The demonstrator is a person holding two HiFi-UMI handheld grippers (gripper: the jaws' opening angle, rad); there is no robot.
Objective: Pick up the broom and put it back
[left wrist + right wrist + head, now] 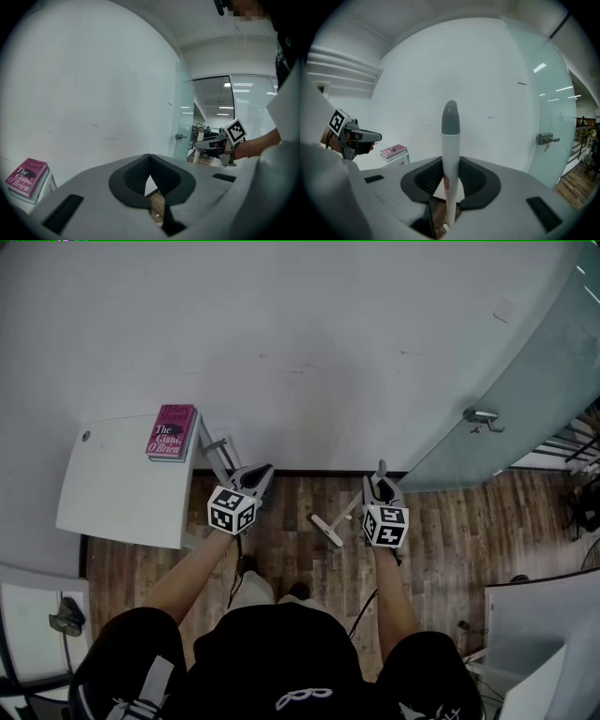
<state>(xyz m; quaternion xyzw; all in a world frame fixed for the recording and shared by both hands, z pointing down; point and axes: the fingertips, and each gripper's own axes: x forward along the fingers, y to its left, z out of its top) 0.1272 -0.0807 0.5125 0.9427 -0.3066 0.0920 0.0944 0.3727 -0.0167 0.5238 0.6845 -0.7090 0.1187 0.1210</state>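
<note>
Head view down onto wood floor point(291, 507), open between white wall point(328, 352) ahead, glass door point(525, 399) at right, surface point(122, 484) with book point(172, 432) at left. Pinching upright broom point(450, 140) in right gripper point(380, 474) jaws. Left gripper point(258, 474) jaws pressed together, empty, just beside surface edge.

White wall point(309, 343), wood floor point(441, 540)

This looks like an office. A frosted glass door point(525, 399) with a metal lever handle point(481, 417) stands beside a plain white wall point(309, 343). The floor point(450, 531) is wood plank. A small white table point(112, 484) carries books point(172, 432) at its far right corner, and strip ceiling lights point(241, 85) show beyond the glass.
</note>
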